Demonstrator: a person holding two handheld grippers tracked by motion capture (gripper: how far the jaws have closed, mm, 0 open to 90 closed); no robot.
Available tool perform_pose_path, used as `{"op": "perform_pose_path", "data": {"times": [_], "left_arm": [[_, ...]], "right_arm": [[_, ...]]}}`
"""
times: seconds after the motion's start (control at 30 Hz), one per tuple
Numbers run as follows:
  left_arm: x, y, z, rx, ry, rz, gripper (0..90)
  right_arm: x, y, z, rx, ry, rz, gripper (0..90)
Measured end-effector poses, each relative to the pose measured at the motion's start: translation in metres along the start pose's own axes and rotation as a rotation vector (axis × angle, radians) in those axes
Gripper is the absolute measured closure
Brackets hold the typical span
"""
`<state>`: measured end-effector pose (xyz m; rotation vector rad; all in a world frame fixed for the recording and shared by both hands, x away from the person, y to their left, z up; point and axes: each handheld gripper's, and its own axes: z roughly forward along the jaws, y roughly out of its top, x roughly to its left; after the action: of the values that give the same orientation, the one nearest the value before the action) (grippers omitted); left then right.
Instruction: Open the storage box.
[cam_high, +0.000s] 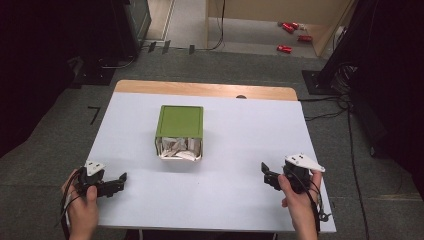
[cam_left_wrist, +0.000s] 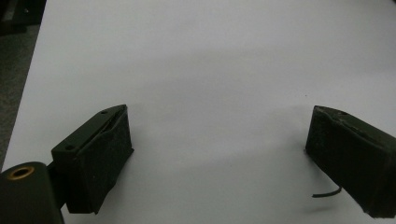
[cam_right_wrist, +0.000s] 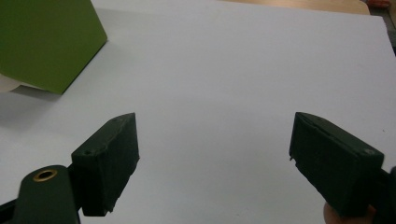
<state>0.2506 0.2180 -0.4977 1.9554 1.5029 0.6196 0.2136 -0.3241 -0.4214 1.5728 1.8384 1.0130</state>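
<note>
Green box (cam_high: 179, 121) sits mid-tabletop (cam_high: 240, 200), its open side with crumpled paper facing the person; left tongs (cam_high: 121, 179) rest near the front left edge, gaping, nothing between; right tongs (cam_high: 265, 172) hover front right, spread wide, empty too

A: So where's everything sitting?

B: The box (cam_high: 179, 131) is mid-table (cam_high: 240, 200), ahead of both grippers and between them. The left gripper (cam_high: 120, 181) has it off to its right, the right gripper (cam_high: 265, 172) off to its left.

A: Close?

B: Nah, well apart from both; just bare table under their jaws.
</note>
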Motion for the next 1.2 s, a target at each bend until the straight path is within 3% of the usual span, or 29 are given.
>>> {"op": "perform_pose_path", "data": {"times": [0.43, 1.2], "left_arm": [[0.000, 0.000, 0.000, 0.001, 0.000, 0.001, 7.4], [0.000, 0.000, 0.000, 0.000, 0.000, 0.000, 7.5]], "right_arm": [[0.027, 0.005, 0.010, 0.013, 0.037, -0.038, 15.9], [0.068, 0.018, 0.024, 0.001, 0.102, -0.065, 16.0]]}}
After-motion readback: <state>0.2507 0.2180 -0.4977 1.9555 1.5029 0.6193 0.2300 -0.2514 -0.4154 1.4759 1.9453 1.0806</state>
